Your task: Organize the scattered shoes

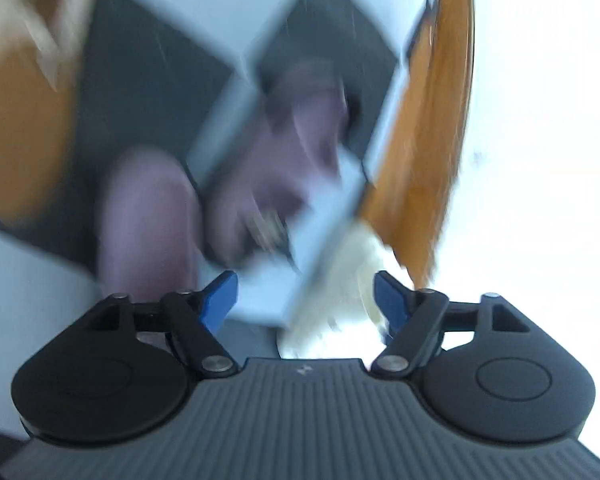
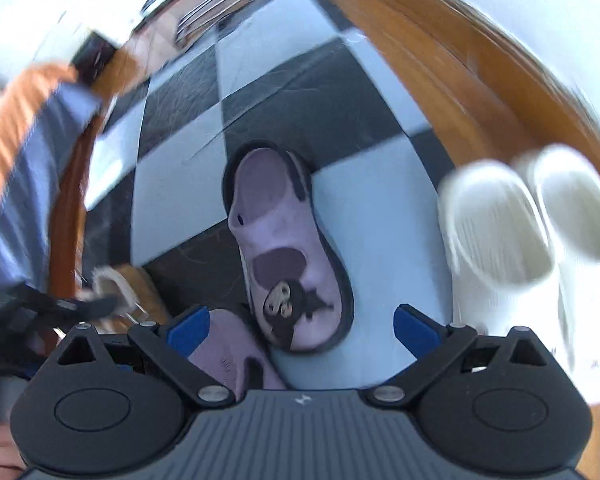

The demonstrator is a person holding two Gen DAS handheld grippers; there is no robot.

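A checkered floor (image 2: 372, 216) of dark and pale tiles fills the right wrist view, edged by orange-brown wood (image 2: 440, 80) curving from twelve to four o'clock. At centre lies a purple slipper (image 2: 296, 264) with a cartoon figure, sole down, its long axis running from twelve to six o'clock, the open heel end at twelve. A second purple slipper (image 2: 236, 352) sits just beside it at seven o'clock, partly hidden. A pair of white slippers (image 2: 512, 240) stands side by side at three o'clock against the wood. Pale tile lies open between the purple and white pairs. The right gripper (image 2: 302, 330) hangs wide open, holding nothing. The left gripper (image 1: 306, 296) is also spread wide and empty, over blurred purple slippers (image 1: 148, 220) and a white slipper (image 1: 340, 280).
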